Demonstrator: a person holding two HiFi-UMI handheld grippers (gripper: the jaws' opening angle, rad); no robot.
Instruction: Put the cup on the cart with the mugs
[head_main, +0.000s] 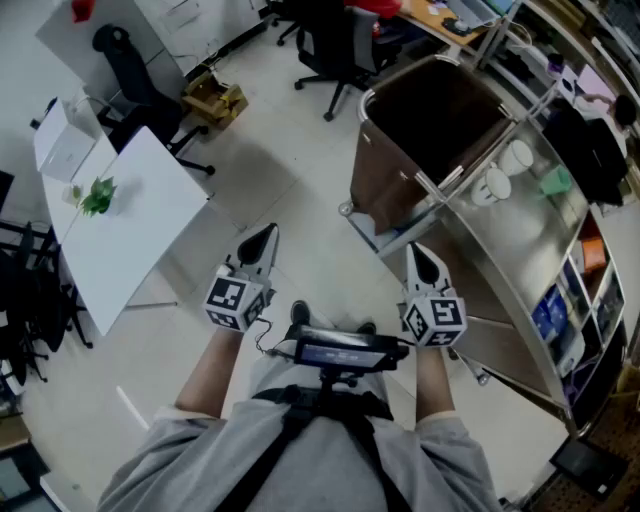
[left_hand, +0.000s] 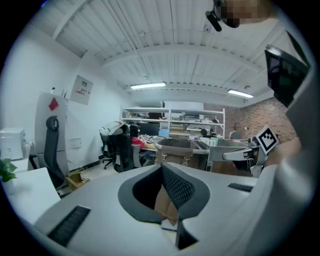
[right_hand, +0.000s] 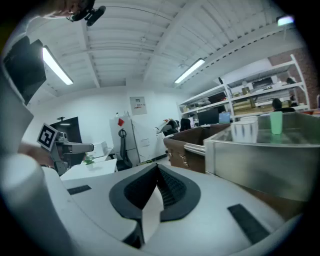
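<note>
- Person's torso (head_main: 330, 470): grey shirt and black harness straps, nearest the camera. A dark flat device (head_main: 345, 350) is mounted at the chest.
- Left gripper (head_main: 258, 245): held out over the pale floor (head_main: 290, 180), left of centre. Its jaws are together with nothing between them. A marker cube sits at its near end.
- Right gripper (head_main: 424, 262): held out beside the left gripper, near the cart's left edge. Its jaws are closed together and empty.
- Cart (head_main: 520, 250): stainless steel, on the right, with a tray-like top shelf. A dark brown bin (head_main: 430, 130) is at its far end. The items on the lower shelves are too small to tell.
- Mugs (head_main: 503, 172): two, white, side by side on the cart's top shelf.
- Cup (head_main: 556, 180): green, on the same top shelf just right of the mugs. It is well apart from both grippers.
- Table (head_main: 130, 235): white, on the left, with a small green plant (head_main: 95, 195) at its far end.
- Cardboard box (head_main: 213, 98): on the floor, far left of centre, near a black office chair (head_main: 130, 70).
</note>
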